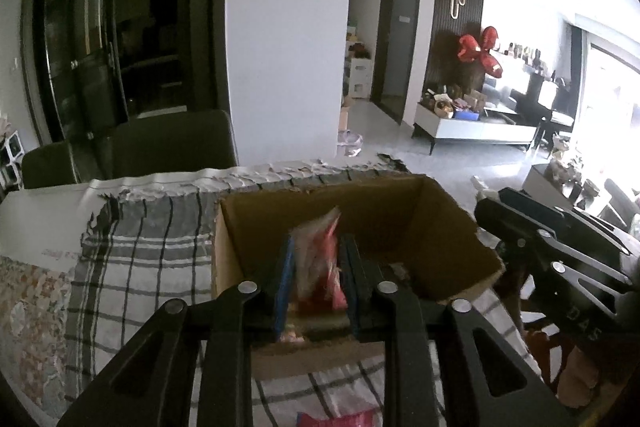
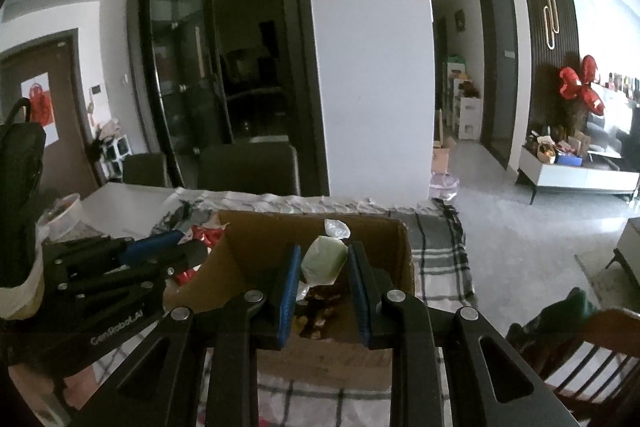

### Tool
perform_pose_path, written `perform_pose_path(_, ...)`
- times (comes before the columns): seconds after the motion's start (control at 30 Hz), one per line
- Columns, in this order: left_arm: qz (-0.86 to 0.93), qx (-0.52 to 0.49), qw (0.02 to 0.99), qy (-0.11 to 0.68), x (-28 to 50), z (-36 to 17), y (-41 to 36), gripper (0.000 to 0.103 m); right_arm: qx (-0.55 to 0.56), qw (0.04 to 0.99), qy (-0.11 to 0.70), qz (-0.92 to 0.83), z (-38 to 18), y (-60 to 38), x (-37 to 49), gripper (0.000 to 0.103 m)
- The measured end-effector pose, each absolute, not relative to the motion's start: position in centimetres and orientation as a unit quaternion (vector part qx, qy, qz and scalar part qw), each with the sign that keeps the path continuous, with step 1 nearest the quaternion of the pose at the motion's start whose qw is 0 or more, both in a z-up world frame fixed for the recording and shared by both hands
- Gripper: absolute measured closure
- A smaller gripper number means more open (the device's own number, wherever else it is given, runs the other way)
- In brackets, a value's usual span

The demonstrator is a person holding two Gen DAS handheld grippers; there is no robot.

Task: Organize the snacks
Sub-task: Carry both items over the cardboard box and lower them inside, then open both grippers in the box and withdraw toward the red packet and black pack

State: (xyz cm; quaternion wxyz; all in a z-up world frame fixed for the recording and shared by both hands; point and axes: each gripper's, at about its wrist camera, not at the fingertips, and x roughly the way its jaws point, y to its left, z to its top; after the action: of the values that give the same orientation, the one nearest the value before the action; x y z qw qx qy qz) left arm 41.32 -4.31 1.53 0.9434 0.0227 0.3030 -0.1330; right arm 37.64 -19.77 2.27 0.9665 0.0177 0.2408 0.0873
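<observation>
My left tool (image 1: 316,263) seems to loosely pinch the red packet (image 1: 320,267); my right tool (image 2: 324,267) clamps the green snack (image 2: 324,261). I should release both low inside the cardboard box (image 2: 256,247).

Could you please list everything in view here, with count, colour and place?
cardboard box: one, brown, open, on the cloth
plaid cloth: one, grey and white, covering the table
red snack packet: one, between the left claw's pads, over the box
green wrapped snack: one, between the right claw's pads, over the box
chairs: two, dark, behind the table
left claw: black, blue pad
right claw: black, blue pads
</observation>
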Motion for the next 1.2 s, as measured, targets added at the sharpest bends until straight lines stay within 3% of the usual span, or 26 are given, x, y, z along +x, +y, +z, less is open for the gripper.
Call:
perform_pose_path(0.03,-0.128,0.028,0.945,0.301,41.5,1.5,-4.3,0.057,0.018,0.967,0.241,0.084,2.2,-19.8,37.8,0.076)
perform_pose_path(0.07,-0.116,0.032,0.947,0.297,41.5,1.5,-4.2,0.051,0.018,0.966,0.246,0.08,2.0,-19.9,38.1,0.07)
perform_pose_path(0.13,-0.104,0.032,0.95,0.292,41.1,1.6,-3.9,0.047,0.021,0.965,0.254,0.068,1.7,-20.1,38.4,0.057)
perform_pose_path(0.3,-0.094,0.039,0.953,0.285,39.3,1.9,-3.6,0.037,0.024,0.965,0.253,0.059,1.5,-20.4,37.0,0.057)
perform_pose_path(0.63,-0.074,0.054,0.963,0.252,33.3,3.0,-3.0,0.023,0.031,0.966,0.246,0.077,1.8,-19.9,32.3,0.054)
perform_pose_path(1.2,-0.032,0.065,0.956,0.283,25.1,-0.5,-1.3,0.018,0.011,0.951,0.289,0.111,-1.3,-17.9,25.7,0.054)
